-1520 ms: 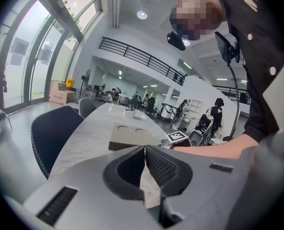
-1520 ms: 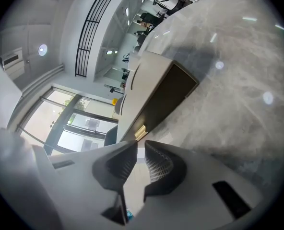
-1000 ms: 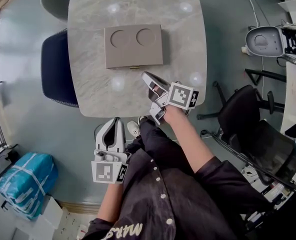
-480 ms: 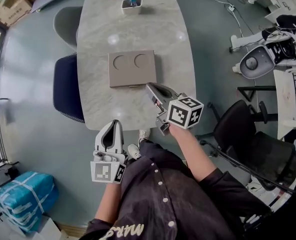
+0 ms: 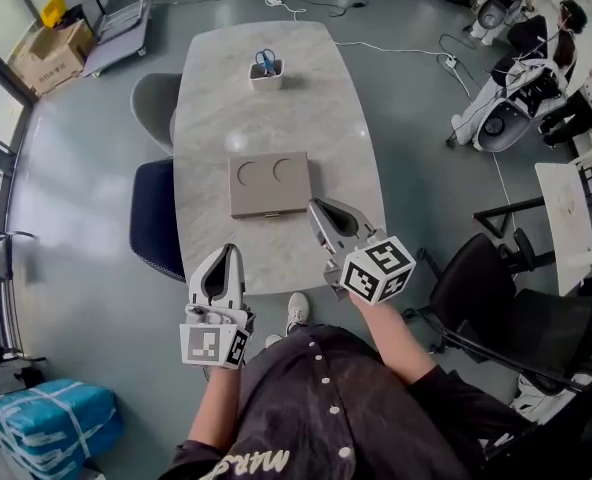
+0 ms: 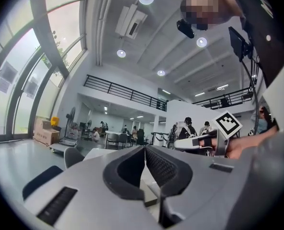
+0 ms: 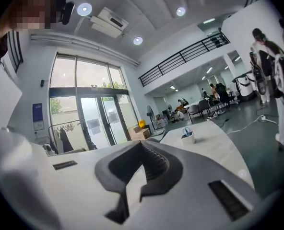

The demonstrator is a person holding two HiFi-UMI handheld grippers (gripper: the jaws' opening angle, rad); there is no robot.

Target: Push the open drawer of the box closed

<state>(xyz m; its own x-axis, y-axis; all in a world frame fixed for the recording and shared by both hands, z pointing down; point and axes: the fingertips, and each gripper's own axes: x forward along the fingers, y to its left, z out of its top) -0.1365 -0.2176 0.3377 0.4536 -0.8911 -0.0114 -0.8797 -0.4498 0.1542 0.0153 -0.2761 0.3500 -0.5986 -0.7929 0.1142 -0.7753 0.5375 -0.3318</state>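
A flat taupe box [image 5: 269,183] with two round recesses in its lid lies on the marble table [image 5: 276,118]. A small brass pull [image 5: 269,214] shows on its near edge, and no drawer sticks out there. My right gripper [image 5: 318,206] is shut and empty, its tips just right of the box's near right corner, apart from it. My left gripper [image 5: 226,252], also shut and empty, hovers over the table's near edge. In the gripper views the left jaws [image 6: 144,148] and the right jaws [image 7: 141,144] are pressed together, and the box is hidden behind them.
A white cup with blue scissors [image 5: 266,71] stands at the far end of the table. A grey chair [image 5: 152,103] and a dark blue chair [image 5: 154,220] stand at its left. A black office chair [image 5: 496,288] is on my right. A blue bundle [image 5: 51,418] lies on the floor.
The head view has pulled back and up, showing more of the table and room. My right gripper has drawn away from the box's near edge toward me. The left gripper has risen slightly.
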